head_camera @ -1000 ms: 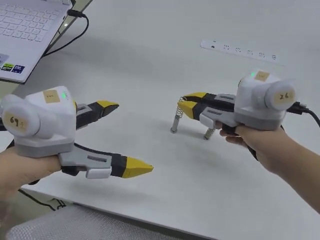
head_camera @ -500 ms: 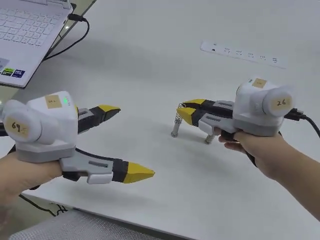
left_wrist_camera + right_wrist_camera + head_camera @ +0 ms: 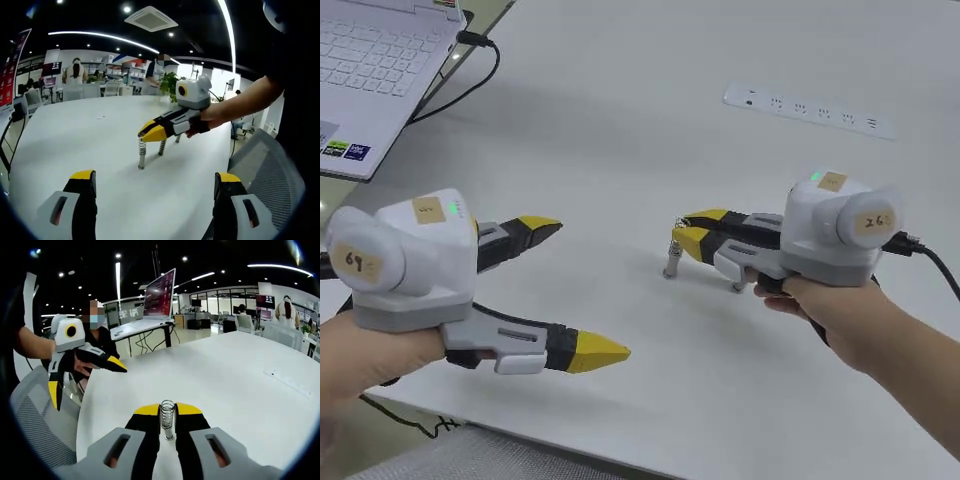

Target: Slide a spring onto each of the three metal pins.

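1. Plainly, the right tool (image 3: 167, 410) was seen narrowed about a spring (image 3: 167, 419), with its yellow tips set close against either side of the coils.
2. That spring was found threaded over an upright pin (image 3: 670, 265), whose foot rested on the white bench (image 3: 620, 130).
3. In the head view, the right tool was held low and almost level over the bench, and was gripped from below by a hand (image 3: 830, 310).
4. A second pin (image 3: 161, 147) was seen standing just behind the first, partly hidden below the right tool. Whether coils sat on it could not be settled.
5. The left tool (image 3: 155, 176) was held with its jaws wide apart, and nothing was carried between them.
6. It was held near the front edge of the bench, well apart from the pins, and was pointed toward them.
7. A laptop (image 3: 365, 60) was seen at the far left of the bench with a dark cable (image 3: 470, 80) plugged into its side. A white power strip (image 3: 810, 108) was laid farther back on the bench.
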`<state>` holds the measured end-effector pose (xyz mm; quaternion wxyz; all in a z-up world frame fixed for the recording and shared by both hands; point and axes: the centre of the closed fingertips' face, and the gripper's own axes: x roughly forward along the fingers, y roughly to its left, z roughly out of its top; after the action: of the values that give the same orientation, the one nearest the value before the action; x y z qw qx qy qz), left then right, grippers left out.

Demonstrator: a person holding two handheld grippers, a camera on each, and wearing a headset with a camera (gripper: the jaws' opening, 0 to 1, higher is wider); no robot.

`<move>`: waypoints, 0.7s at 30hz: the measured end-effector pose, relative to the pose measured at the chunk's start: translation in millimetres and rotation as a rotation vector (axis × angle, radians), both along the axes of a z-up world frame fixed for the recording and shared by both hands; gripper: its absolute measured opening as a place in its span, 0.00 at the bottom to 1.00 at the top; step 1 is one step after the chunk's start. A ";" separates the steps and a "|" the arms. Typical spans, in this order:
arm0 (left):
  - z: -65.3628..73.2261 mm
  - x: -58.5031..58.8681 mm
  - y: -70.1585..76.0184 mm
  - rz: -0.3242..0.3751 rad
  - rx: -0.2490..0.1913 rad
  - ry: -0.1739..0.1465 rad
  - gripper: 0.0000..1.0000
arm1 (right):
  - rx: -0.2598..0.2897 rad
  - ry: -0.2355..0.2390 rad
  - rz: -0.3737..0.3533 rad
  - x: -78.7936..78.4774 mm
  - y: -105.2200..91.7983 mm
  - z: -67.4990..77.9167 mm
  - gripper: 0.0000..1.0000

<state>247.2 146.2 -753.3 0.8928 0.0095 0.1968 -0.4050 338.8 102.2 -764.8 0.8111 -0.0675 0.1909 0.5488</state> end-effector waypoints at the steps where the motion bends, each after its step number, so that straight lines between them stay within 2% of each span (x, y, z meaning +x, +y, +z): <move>1: -0.5 -0.2 -0.1 -0.001 0.003 0.001 0.96 | 0.001 -0.001 0.000 -0.2 0.3 0.0 0.08; 4: -1.0 -0.8 -0.2 -0.001 0.005 0.000 0.96 | -0.006 -0.021 0.004 -2.0 0.7 0.1 0.08; 21: -4.9 -2.1 1.3 -0.001 0.011 0.003 0.95 | -0.011 -0.045 0.022 -3.3 1.4 -0.5 0.08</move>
<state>245.2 147.5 -758.2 0.8923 0.0142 0.2003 -0.4043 335.5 103.6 -765.3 0.8086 -0.0864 0.1746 0.5551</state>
